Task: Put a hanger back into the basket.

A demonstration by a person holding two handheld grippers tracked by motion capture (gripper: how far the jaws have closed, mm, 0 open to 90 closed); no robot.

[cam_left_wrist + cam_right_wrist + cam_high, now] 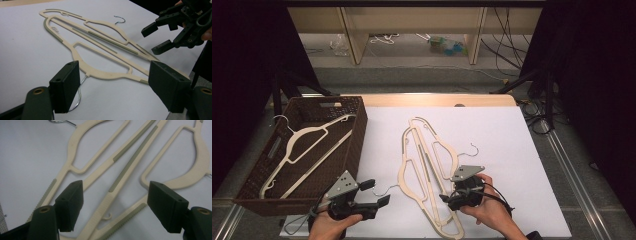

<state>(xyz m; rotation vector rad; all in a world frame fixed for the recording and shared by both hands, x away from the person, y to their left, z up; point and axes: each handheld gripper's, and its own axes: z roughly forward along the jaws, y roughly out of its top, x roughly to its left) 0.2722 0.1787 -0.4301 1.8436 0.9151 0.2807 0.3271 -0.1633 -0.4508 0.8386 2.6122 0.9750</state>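
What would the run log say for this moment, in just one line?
left gripper: open, by hanger hook | right gripper: open, over two hangers on table | basket: one hanger inside

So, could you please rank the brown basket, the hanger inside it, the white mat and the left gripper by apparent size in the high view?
1. White mat, the largest.
2. Brown basket.
3. Hanger inside the basket, which spans most of the basket's length.
4. Left gripper, the smallest, though it lies nearest the camera.
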